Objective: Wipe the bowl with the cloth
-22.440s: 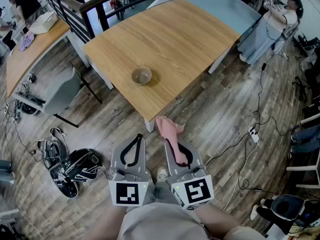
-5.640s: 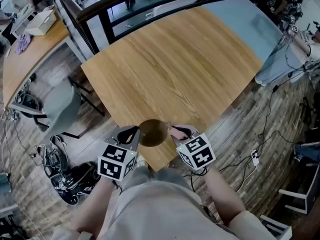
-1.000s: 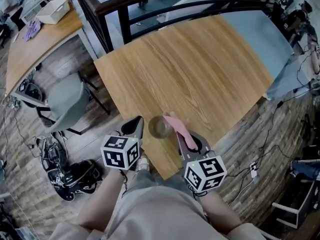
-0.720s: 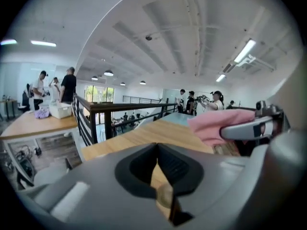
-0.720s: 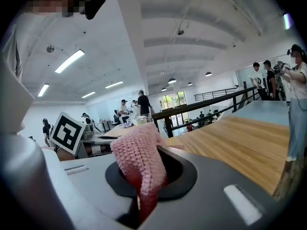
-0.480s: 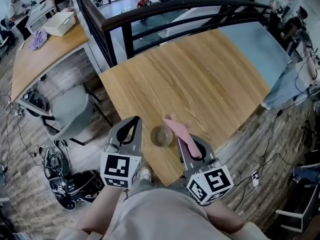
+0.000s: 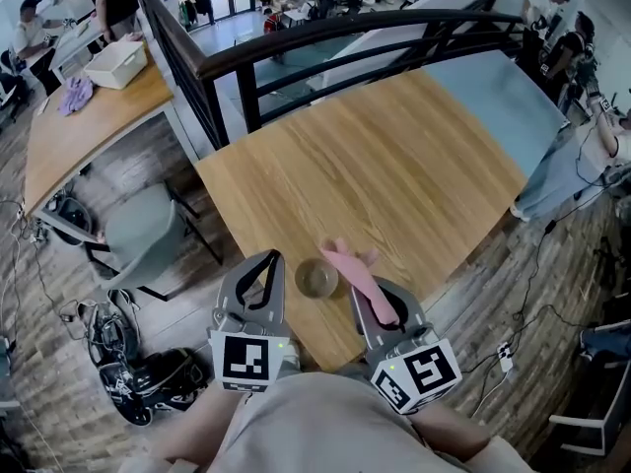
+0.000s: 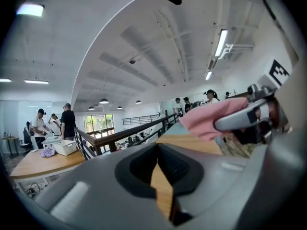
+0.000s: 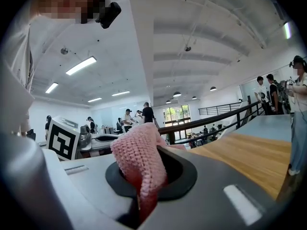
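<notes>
A small brownish bowl (image 7: 316, 279) stands upright on the wooden table (image 7: 375, 175), close to its near edge. My left gripper (image 7: 268, 261) hangs just left of the bowl and apart from it, its jaws shut with nothing between them (image 8: 162, 181). My right gripper (image 7: 363, 286) is just right of the bowl, shut on a pink knitted cloth (image 7: 355, 269) whose loose end sticks out towards the bowl's far side. In the right gripper view the cloth (image 9: 139, 169) is pinched between the jaws. Neither gripper view shows the bowl.
A dark railing (image 7: 296, 42) runs behind the table. A grey chair (image 7: 143, 239) stands to the left, with bags and cables (image 7: 138, 382) on the floor beside it. Another table with a white tray (image 7: 116, 64) is at far left. People stand in the background.
Both grippers have risen and drawn back slightly from the bowl. The left gripper has rolled so its marker faces up. The bowl stays on the table and the cloth stays in the right gripper.
</notes>
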Available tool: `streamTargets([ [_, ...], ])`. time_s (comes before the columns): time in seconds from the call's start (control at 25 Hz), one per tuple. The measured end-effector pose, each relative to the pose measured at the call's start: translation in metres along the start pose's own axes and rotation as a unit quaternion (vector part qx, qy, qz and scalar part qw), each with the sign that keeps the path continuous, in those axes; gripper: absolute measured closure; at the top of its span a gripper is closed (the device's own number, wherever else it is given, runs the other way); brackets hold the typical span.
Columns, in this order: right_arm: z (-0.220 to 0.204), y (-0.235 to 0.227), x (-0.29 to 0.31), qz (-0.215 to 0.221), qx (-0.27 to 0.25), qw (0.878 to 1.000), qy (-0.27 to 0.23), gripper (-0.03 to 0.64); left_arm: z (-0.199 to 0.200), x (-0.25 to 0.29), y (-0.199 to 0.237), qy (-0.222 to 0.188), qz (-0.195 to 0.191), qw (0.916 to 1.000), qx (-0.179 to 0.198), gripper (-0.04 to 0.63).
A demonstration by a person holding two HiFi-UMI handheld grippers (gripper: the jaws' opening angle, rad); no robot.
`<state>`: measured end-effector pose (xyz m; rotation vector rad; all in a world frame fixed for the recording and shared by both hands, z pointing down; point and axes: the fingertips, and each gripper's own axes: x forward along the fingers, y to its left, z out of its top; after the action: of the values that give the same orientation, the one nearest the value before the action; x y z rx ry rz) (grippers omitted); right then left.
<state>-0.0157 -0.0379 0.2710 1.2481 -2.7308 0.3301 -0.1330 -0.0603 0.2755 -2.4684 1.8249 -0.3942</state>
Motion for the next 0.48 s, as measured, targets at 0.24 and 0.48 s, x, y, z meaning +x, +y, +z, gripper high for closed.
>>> streamTargets([
  [0.24, -0.004, 0.015, -0.005, 0.013, -0.013, 1.0, 0.005, 0.589, -0.004, -0.013, -0.005, -0.009, 0.001, 0.9997, -0.021, 0.594],
  [0.48, -0.001, 0.018, -0.002, 0.006, -0.016, 1.0, 0.003, 0.589, -0.006, -0.016, -0.004, -0.006, -0.005, 0.9998, -0.018, 0.594],
])
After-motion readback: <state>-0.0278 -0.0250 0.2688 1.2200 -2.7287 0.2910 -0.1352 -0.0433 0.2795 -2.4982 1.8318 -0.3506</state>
